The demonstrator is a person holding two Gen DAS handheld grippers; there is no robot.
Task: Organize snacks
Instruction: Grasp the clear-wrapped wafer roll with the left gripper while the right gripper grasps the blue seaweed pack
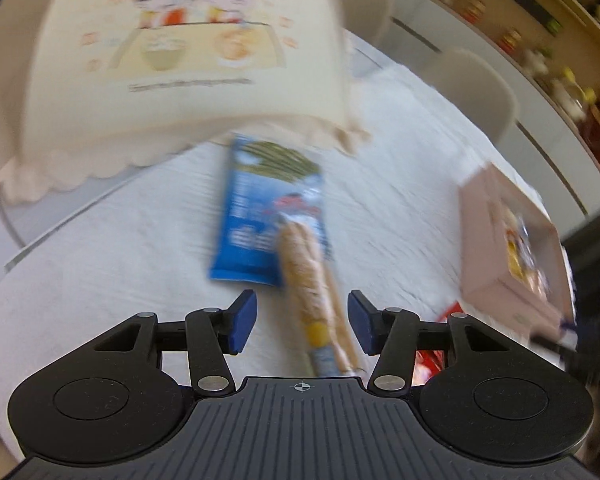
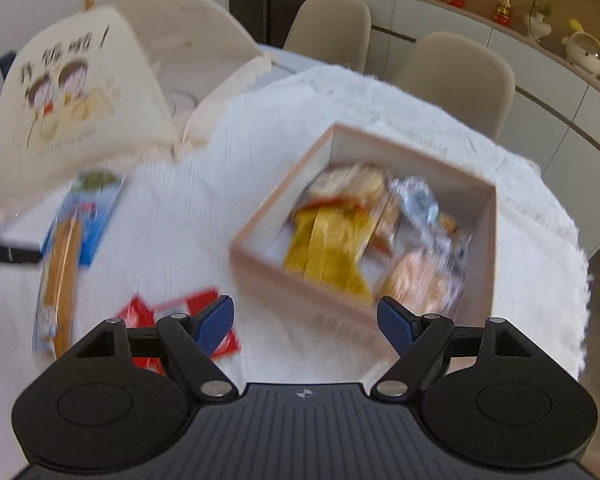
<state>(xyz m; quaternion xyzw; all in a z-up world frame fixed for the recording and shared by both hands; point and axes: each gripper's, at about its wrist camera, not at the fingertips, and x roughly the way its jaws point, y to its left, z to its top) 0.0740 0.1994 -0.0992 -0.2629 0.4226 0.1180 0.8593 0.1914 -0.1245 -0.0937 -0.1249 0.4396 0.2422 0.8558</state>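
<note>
A pink open box (image 2: pixel 476 276) holds several snack packets, one of them yellow (image 2: pixel 328 248); it also shows in the left wrist view (image 1: pixel 512 248). On the white cloth lie a blue snack bag (image 1: pixel 260 208) (image 2: pixel 96 208), a long clear packet of tan biscuit sticks (image 1: pixel 316 292) (image 2: pixel 60 272) and a red packet (image 2: pixel 148 316). My left gripper (image 1: pixel 302 326) is open, its jaws either side of the stick packet's near end. My right gripper (image 2: pixel 306 326) is open and empty, just in front of the box's near corner.
A cream cartoon-printed food cover (image 1: pixel 180 60) (image 2: pixel 68 108) stands at the back left of the round table. Beige chairs (image 2: pixel 456 76) stand behind it, with a shelf of ornaments (image 2: pixel 504 10) along the wall.
</note>
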